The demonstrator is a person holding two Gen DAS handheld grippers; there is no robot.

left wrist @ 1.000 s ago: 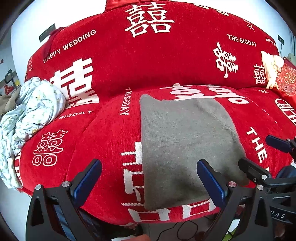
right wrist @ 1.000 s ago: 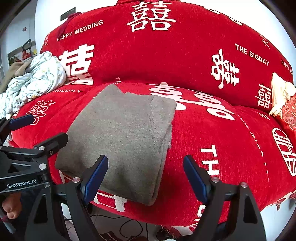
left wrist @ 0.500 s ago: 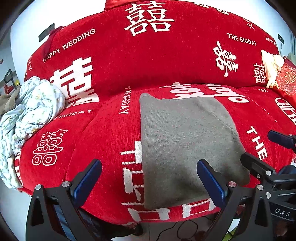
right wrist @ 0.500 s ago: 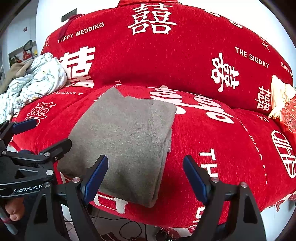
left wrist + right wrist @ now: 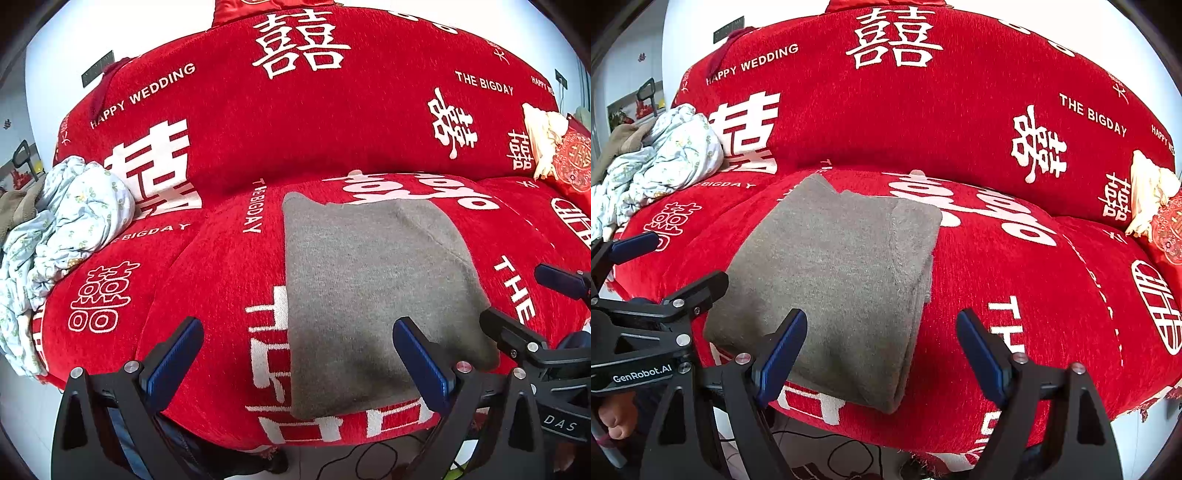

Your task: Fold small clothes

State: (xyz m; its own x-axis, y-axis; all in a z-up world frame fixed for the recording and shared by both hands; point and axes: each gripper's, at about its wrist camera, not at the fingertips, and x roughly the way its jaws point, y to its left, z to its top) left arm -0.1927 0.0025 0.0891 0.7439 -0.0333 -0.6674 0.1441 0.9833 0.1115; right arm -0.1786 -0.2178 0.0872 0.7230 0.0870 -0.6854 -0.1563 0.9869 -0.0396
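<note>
Grey knit garment, folded, frame centre, unmoved since a second ago; left gripper and right gripper jaws open, empty: fold apparently finished.

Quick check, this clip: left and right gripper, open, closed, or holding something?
Left gripper: open, nothing held, short of the folded grey garment.
Right gripper: open, nothing held.
</note>
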